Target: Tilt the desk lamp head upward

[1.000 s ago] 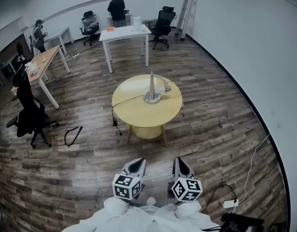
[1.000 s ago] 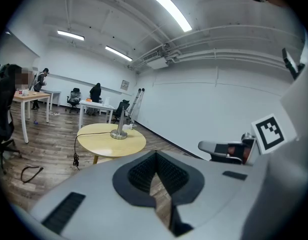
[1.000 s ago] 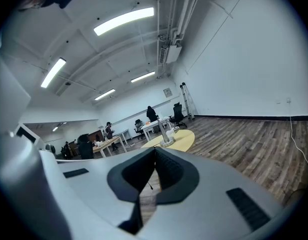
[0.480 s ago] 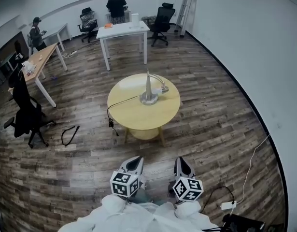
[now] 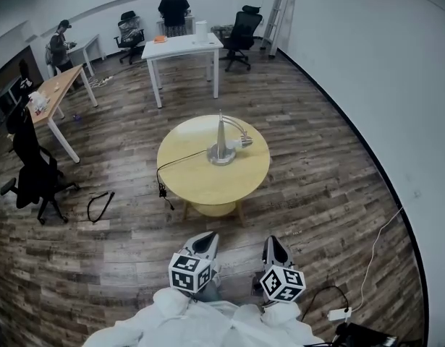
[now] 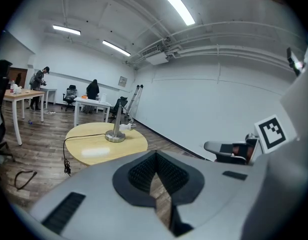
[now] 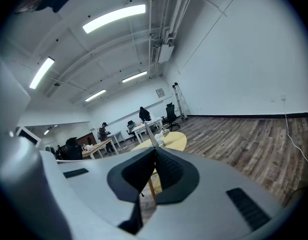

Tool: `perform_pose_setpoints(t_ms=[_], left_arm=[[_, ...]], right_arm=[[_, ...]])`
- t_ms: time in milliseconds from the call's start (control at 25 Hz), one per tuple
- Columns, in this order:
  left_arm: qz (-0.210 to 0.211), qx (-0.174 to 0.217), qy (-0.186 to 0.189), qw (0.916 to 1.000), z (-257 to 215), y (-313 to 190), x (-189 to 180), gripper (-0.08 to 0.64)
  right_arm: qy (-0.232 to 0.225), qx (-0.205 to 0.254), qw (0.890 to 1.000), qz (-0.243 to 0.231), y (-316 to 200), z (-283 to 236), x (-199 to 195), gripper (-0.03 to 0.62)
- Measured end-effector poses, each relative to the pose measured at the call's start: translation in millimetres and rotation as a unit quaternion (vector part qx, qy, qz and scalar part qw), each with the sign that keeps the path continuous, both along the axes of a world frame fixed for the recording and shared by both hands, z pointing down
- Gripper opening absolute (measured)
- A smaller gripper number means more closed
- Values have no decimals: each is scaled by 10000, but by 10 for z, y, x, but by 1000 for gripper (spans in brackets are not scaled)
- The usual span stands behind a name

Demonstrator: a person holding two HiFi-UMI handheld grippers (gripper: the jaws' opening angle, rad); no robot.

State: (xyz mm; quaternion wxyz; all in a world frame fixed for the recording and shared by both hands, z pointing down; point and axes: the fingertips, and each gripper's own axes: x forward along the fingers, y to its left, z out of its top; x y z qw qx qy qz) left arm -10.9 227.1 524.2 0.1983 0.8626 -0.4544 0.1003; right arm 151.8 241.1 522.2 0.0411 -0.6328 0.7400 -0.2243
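In the head view, the lamp [image 5: 223, 144] is standing mid-frame on the round yellow table [image 5: 200, 186], well apart from the left gripper [image 5: 205, 241] and right gripper [image 5: 273, 243] at the bottom edge.

In the left gripper view, the jaws are pressing together on nothing.

In the right gripper view, they are likewise sitting closed and empty.

The lamp's metal base is probably weighing it down steadily. The small head on its thin neck is looking like the spot to pinch, gently.

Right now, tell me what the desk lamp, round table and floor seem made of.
Desk lamp: probably metal, with a silver-grey satin sheen on its base and tapered stem.
Round table: likely wood or laminate, with a smooth pale yellow top showing a soft glare.
Floor: dark grained planks; real wood or vinyl, cannot tell.
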Motion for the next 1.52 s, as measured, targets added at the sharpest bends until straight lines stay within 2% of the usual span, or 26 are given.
perform_pose_setpoints(t_ms=[600,1240,1520], left_arm=[[-114,-78,104,9999,32,-1059,-197,-2],[-15,-27,11,10000,-34,-2433,-361,-2],[46,-71,29,10000,9,-2902,-456,-2]], right_arm=[[107,-147,9998,-43,-1020,36,-157,12],[63,-80,9999,0,-2413,-22,-325,12],[102,-156,9998,50,-2816,18,-419,12]])
